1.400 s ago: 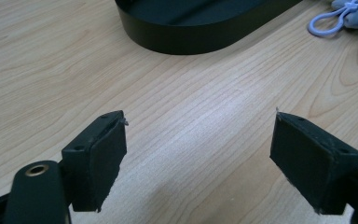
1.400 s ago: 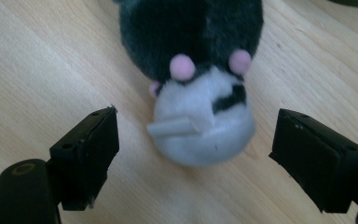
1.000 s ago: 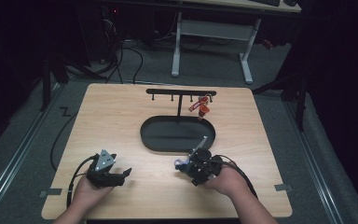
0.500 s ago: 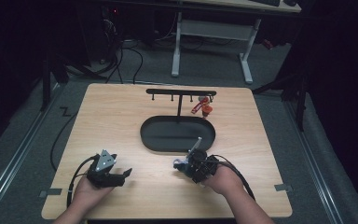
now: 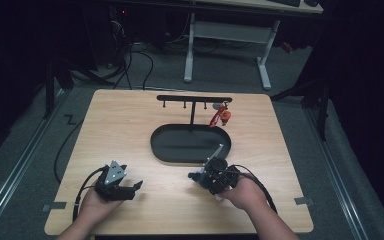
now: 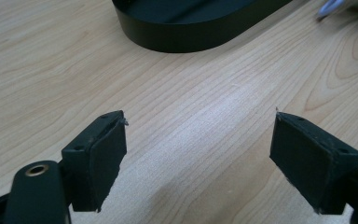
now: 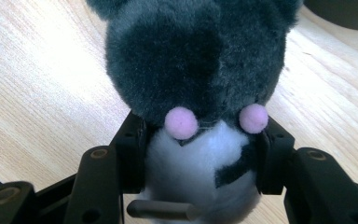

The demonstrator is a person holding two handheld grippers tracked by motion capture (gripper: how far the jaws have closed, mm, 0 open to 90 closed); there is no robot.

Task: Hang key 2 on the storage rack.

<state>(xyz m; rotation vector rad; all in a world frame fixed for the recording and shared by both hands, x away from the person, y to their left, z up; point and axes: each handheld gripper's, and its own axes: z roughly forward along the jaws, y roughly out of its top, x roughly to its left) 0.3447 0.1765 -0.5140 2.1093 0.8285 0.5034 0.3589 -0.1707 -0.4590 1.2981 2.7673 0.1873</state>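
Right hand-held gripper (image 7: 200, 154) has just closed on the plush toy (image 7: 196, 70), held low over the tabletop (image 5: 130, 130) near the tray (image 5: 190, 145). Left hand-held gripper (image 6: 198, 158) stands open, empty. Pickup judged done; placement remains, likely on the rack (image 5: 194, 98).

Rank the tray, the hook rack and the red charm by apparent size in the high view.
1. Tray, largest.
2. Rack, narrower than the tray and thin, though it stands farther from the camera.
3. Red charm, clearly smallest, hanging at the rack's right end.

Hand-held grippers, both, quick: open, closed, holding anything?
Left hand-held gripper: open, nothing between its jaws, over bare table.
Right hand-held gripper: jaws have just been closing, now shut on the plush toy.
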